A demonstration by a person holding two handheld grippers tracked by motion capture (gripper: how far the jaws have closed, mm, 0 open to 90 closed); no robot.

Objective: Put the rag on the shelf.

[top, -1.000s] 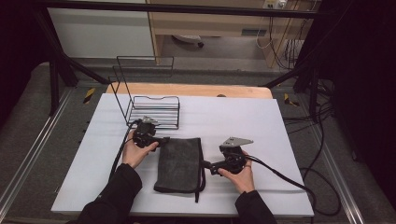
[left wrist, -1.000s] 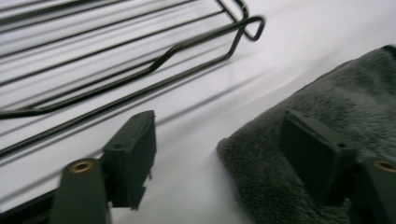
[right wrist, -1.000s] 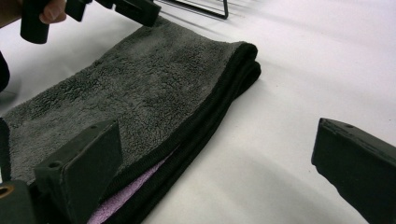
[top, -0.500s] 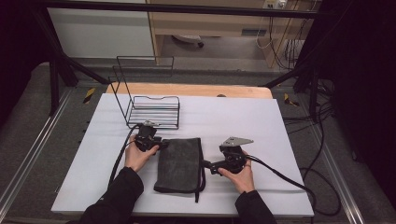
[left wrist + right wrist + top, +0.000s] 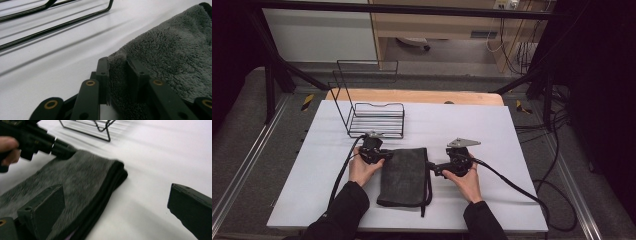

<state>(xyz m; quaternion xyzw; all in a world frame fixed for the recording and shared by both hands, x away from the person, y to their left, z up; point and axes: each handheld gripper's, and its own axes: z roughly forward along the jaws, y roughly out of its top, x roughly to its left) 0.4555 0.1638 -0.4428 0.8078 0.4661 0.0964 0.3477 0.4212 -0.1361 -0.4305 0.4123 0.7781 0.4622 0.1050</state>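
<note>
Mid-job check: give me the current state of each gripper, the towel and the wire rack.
Left gripper: shut on the grey towel's edge.
Right gripper: open, jaws wide apart at the towel's other side.
Grey towel: folded, lying flat on the table.
Wire rack: upright, empty.

1. Your cloth (image 5: 175, 50) is a dark grey fleece, deep-piled and fuzzy, fully matt; its folded edge (image 5: 112, 185) looks like smoother black fabric.
2. Your left gripper (image 5: 117, 75) shows matt black plastic jaws with small brass-coloured rivets.
3. Your right gripper (image 5: 117, 212) has the same dull black plastic, faintly grainy.
4. The table (image 5: 512, 130) under you is white, smooth, softly sheened.
5. The rack (image 5: 377, 117) at far left is thin black wire, slightly glossy.
6. A bare wooden board (image 5: 422, 96) lies beyond, pale and matt.
</note>
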